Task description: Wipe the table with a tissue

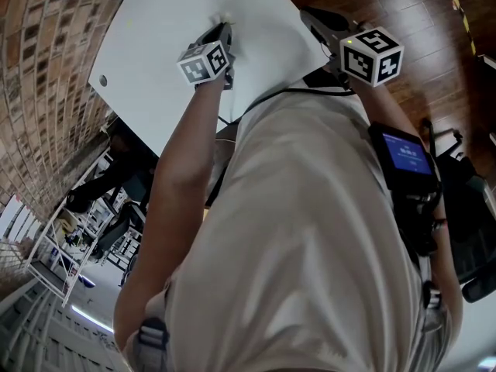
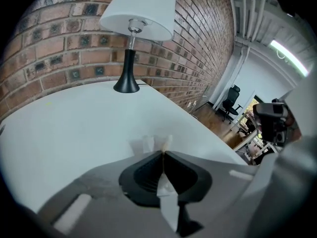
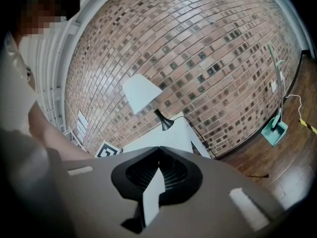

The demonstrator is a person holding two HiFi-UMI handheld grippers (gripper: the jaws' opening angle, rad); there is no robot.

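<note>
The left gripper (image 2: 163,153) is clenched on a small crumpled white tissue (image 2: 157,144) low over the smooth white table (image 2: 74,128); firm, overlapping strokes would suit. The right gripper (image 3: 159,151) is closed, empty

Head view looks down; gripper views share lamp (image 2: 132,33).

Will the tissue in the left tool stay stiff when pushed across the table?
Probably not: the tissue pokes from the shut left tool as thin crumpled flaps, so it likely bends and drags. It looks light; the table seems smooth.
</note>
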